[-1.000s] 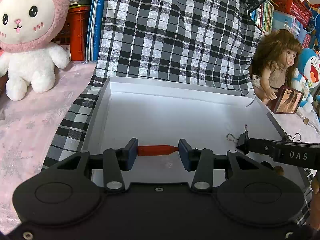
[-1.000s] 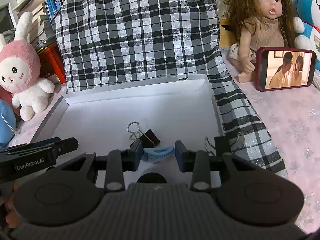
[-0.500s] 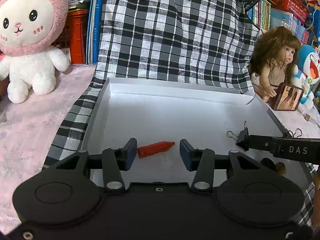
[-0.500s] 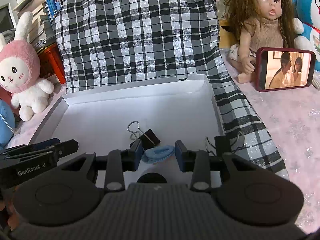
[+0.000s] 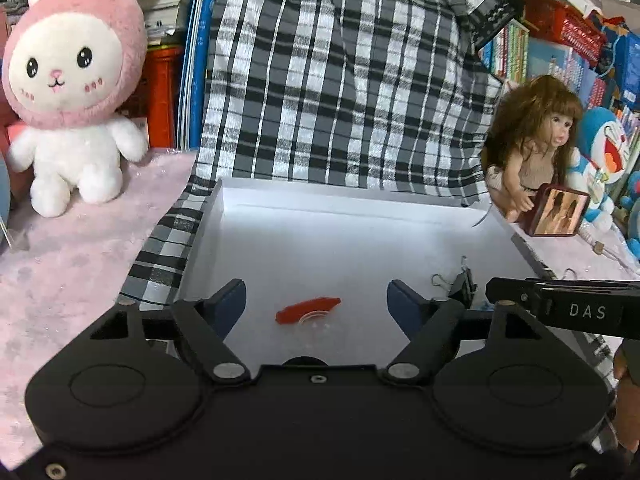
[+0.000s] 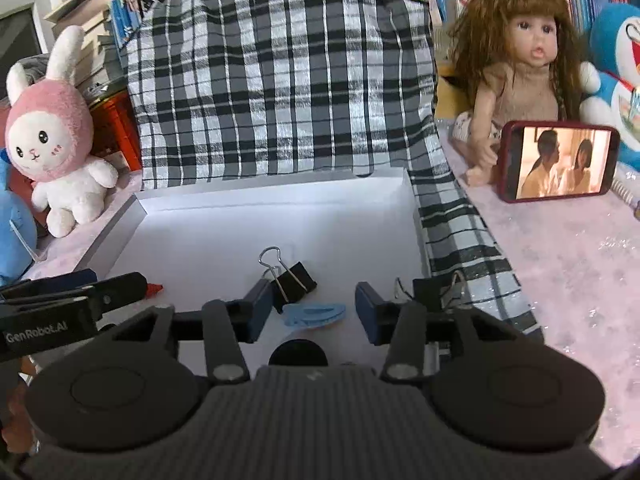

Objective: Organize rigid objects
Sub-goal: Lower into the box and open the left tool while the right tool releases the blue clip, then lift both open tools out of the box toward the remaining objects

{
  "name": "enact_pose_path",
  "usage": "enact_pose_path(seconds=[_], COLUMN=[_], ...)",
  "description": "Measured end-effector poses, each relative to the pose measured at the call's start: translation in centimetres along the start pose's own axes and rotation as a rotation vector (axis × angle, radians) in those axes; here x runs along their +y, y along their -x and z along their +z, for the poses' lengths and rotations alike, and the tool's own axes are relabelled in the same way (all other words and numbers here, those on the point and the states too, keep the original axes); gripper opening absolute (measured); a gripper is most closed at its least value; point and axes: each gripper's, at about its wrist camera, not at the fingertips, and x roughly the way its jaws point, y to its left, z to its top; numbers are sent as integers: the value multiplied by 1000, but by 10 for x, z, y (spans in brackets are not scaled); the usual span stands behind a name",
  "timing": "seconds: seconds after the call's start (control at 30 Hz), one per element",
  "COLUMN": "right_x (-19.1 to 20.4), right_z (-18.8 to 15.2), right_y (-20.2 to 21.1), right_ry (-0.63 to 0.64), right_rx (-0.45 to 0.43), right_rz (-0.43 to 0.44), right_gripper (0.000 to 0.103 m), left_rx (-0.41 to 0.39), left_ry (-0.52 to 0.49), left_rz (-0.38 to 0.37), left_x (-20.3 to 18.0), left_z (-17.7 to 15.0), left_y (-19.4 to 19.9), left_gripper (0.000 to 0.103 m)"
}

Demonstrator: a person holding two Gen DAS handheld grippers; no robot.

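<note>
A red hair clip (image 5: 307, 309) lies on the floor of the white box (image 5: 360, 208). My left gripper (image 5: 316, 306) hovers over it, jaws opening, pads well apart from the clip. In the right wrist view a blue hair clip (image 6: 314, 314) rests in the same white box (image 6: 272, 196), between the opening jaws of my right gripper (image 6: 308, 310), untouched by either pad. A black binder clip (image 6: 290, 276) lies just behind it, and the binder clip (image 5: 460, 280) also shows in the left wrist view. The red clip's tip (image 6: 153, 289) peeks out beside the left gripper's finger.
A plaid cloth (image 6: 280, 80) drapes behind and under the box. A pink bunny plush (image 5: 68, 92) sits at the left, a doll (image 6: 520, 64) and a phone (image 6: 558, 166) at the right. Another binder clip (image 6: 436, 286) rests at the box's right wall.
Both grippers have let go: the left jaws spread wide and the red clip now lies in the box; the right jaws opened and the blue clip rests on the box floor.
</note>
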Motion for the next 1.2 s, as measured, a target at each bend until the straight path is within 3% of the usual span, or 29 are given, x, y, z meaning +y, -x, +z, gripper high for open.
enact_pose_path(seconds=[0.33, 1.2], right_x=[-2, 8], right_z=[-10, -77], right_y=[27, 106], right_ry=[3, 138], right_rx=[-48, -192], right_rz=[37, 65], right_gripper=[78, 89], left_rx=[-51, -136], left_ry=[-17, -146], left_rz=[-18, -78], left_x=[-3, -29], left_z=[-8, -78], left_y=[37, 119], left_gripper=[85, 88])
